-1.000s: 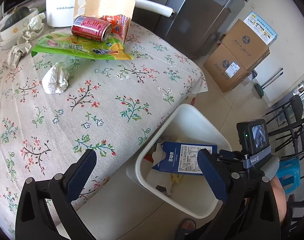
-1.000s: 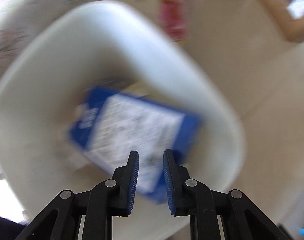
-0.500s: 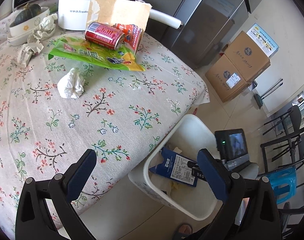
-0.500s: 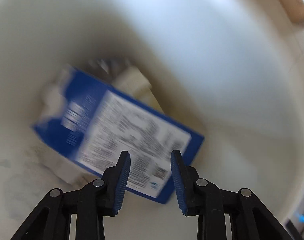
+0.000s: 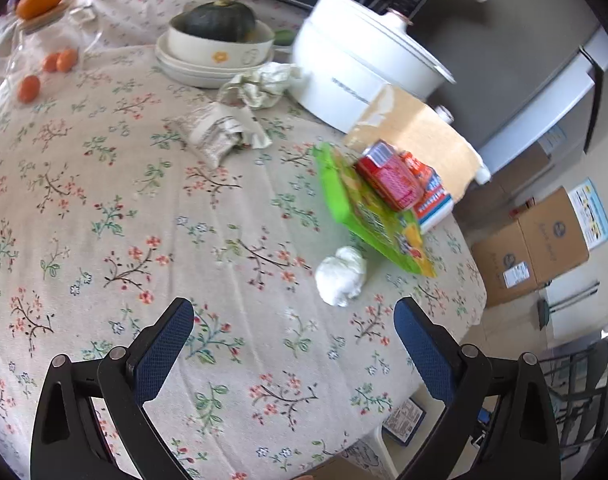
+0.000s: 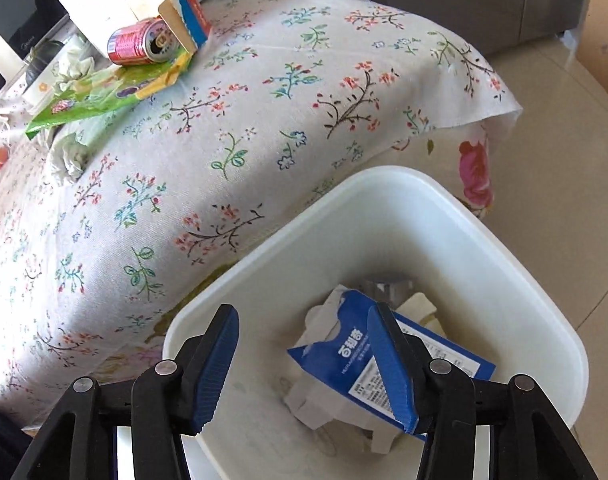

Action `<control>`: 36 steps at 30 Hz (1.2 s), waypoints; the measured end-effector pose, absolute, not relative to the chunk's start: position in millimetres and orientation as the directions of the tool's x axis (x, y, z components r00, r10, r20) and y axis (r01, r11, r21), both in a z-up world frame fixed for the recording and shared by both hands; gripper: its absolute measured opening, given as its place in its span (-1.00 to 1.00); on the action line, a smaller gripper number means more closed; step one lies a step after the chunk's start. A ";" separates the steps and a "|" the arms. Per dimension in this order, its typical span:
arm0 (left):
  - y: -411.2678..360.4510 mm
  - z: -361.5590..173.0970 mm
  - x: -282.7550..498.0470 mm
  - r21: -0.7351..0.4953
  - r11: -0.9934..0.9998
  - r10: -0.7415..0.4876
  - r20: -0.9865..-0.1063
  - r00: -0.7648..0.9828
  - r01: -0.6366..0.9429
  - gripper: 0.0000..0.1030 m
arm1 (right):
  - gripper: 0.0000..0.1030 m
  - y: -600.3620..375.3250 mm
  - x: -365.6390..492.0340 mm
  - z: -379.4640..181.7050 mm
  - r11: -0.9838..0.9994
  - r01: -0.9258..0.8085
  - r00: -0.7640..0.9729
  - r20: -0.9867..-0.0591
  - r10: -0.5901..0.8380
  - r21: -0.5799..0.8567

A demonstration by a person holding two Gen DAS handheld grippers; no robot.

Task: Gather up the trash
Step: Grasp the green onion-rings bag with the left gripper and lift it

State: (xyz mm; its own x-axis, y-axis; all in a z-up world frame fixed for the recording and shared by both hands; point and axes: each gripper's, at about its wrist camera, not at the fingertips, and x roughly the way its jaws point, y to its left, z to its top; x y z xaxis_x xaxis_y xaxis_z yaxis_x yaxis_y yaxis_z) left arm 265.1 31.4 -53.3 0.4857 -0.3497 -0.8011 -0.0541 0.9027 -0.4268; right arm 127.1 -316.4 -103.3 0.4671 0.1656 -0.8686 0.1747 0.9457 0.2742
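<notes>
Hovering over white trash bin (image 6: 503, 248) | right gripper (image 6: 304, 364) jaws just been opening, nothing gripped | blue carton (image 6: 351, 356) lies in bin | left gripper (image 5: 294, 344) spread wide, empty, above floral tablecloth (image 5: 144, 200) | crumpled white tissue (image 5: 341, 276) just beside green snack bag (image 5: 367, 216) | red can (image 5: 391, 180) on bag

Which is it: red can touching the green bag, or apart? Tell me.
Touching. In the right wrist view the red can lies on its side directly on the green bag, with no gap beneath it.
</notes>
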 end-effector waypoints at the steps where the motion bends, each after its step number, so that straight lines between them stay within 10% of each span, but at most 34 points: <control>1: 37.4 -57.7 269.8 -0.451 0.890 -0.369 -0.795 0.481 -0.064 0.86 | 0.19 -317.5 127.2 -102.0 0.944 0.178 0.475 -0.864 0.166 0.279; 16: 0.3 -103.2 352.0 -0.732 0.675 -0.620 -0.630 0.467 -0.092 0.41 | 0.20 -294.3 155.9 -101.8 0.933 0.144 0.527 -0.824 0.210 0.330; 22: -5.4 -117.2 366.0 -0.736 0.664 -0.620 -0.642 0.450 -0.135 -0.55 | 0.20 -290.0 168.6 -112.8 0.933 0.150 0.524 -0.827 0.205 0.327; 36: 12.6 -90.5 349.9 -0.797 0.593 -0.671 -0.568 0.476 -0.114 -0.80 | 0.20 -279.4 163.3 -85.3 0.975 0.120 0.656 -0.752 0.063 0.186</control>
State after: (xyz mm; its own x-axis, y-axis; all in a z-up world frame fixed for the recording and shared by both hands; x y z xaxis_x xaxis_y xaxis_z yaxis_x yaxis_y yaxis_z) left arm 349.9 12.6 -90.5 0.4760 -0.6714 -0.5680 -0.1138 0.5934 -0.7968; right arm 163.3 -279.4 -85.3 0.6561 0.0629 -0.7520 0.1198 0.9752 0.1860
